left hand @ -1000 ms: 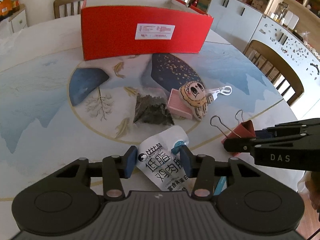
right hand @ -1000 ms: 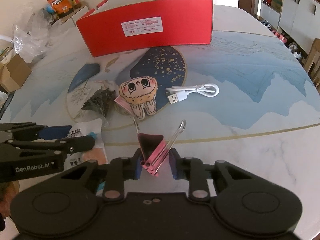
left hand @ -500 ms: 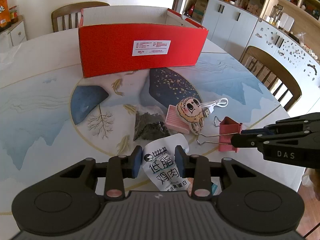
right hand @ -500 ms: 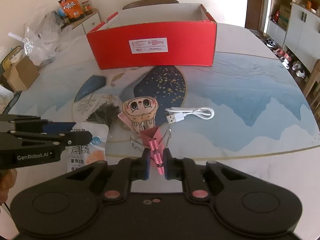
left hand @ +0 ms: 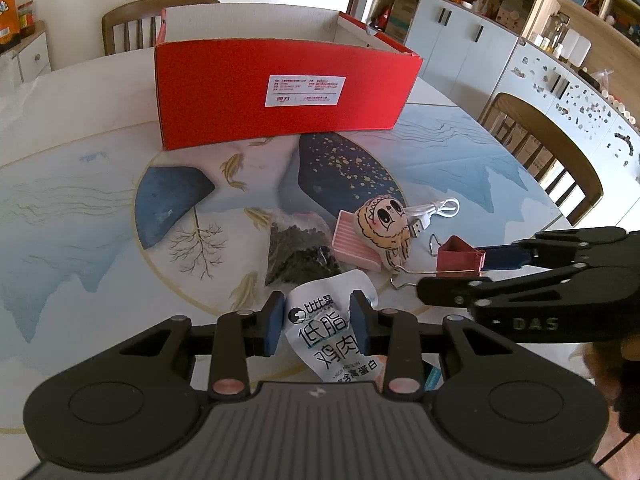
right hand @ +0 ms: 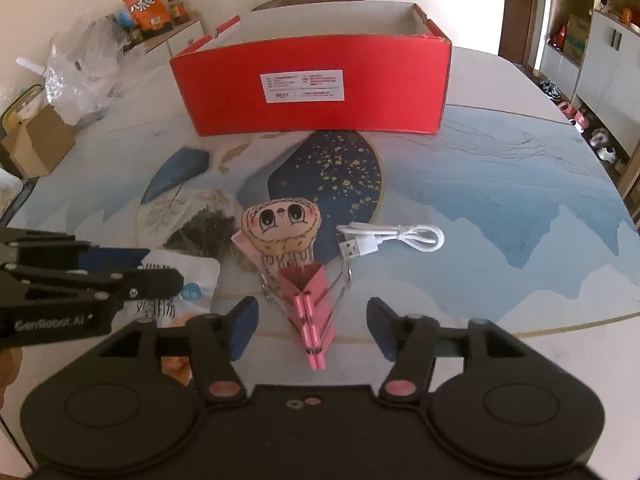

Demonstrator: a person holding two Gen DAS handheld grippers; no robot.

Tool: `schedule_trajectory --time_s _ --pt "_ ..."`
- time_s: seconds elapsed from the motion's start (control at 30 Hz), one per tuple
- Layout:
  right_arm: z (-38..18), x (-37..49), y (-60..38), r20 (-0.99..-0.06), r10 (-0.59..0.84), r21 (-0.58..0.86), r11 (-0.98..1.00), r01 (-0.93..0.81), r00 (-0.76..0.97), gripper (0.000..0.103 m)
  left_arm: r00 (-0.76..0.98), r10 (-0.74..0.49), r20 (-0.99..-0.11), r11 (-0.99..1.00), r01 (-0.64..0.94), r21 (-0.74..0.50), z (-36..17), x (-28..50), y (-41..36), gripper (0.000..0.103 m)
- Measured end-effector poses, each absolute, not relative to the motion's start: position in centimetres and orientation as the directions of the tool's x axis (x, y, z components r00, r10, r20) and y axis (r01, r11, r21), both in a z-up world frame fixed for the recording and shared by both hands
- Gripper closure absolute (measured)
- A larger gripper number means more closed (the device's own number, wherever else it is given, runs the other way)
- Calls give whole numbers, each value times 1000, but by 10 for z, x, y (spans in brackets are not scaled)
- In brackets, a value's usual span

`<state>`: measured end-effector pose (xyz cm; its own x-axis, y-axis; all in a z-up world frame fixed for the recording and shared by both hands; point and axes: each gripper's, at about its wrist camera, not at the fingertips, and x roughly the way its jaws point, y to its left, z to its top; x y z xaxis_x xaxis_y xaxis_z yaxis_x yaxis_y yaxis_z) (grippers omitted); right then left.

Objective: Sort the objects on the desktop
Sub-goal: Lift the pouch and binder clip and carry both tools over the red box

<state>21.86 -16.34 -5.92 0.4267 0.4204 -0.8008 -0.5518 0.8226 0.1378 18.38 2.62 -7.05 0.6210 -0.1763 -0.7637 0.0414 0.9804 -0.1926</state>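
My left gripper [left hand: 316, 322] is shut on a white snack pouch [left hand: 334, 338] with black Chinese print, held just above the table. My right gripper [right hand: 312, 322] is open; the red binder clip [right hand: 308, 300] lies on the table between its fingers, free of them. The clip also shows in the left wrist view [left hand: 458, 256]. A red cardboard box [left hand: 280, 88] stands open at the back. In front of it lie a plush doll [right hand: 282, 224], a pink comb-like item [left hand: 356, 240], a bag of dark bits [left hand: 300, 252] and a white USB cable [right hand: 392, 238].
The round table [right hand: 500, 200] has a blue painted top. Wooden chairs [left hand: 540, 152] stand at its right and far side. Bags and a carton [right hand: 36, 140] sit off the table's left edge. White cabinets [left hand: 460, 44] line the right wall.
My right gripper was shut on the binder clip and has opened, leaving the clip on the table. My left gripper closed on the pouch and lifted slightly.
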Motion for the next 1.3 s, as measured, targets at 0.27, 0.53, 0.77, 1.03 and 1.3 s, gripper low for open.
schedule_trajectory --time_s 0.27,0.53,0.77,1.03,1.3 --pt "-67 223 -157 -803 426 144 817 -558 417 62 620 -186 -762 979 47 -201 -70 184 26 69" --pt "-57 222 -164 -792 449 158 804 -573 413 68 631 -201 -749 974 48 -221 -64 184 26 70" --pt "-40 221 -175 -770 485 191 795 -576 414 69 659 -233 -715 964 62 -257 -47 183 24 70" --pt "-9 233 -182 -741 511 184 778 -600 436 69 702 -248 -668 960 86 -267 -18 192 20 70" --pt "22 258 -187 -699 542 172 761 -626 467 69 769 -221 -600 966 87 -245 19 219 25 70"
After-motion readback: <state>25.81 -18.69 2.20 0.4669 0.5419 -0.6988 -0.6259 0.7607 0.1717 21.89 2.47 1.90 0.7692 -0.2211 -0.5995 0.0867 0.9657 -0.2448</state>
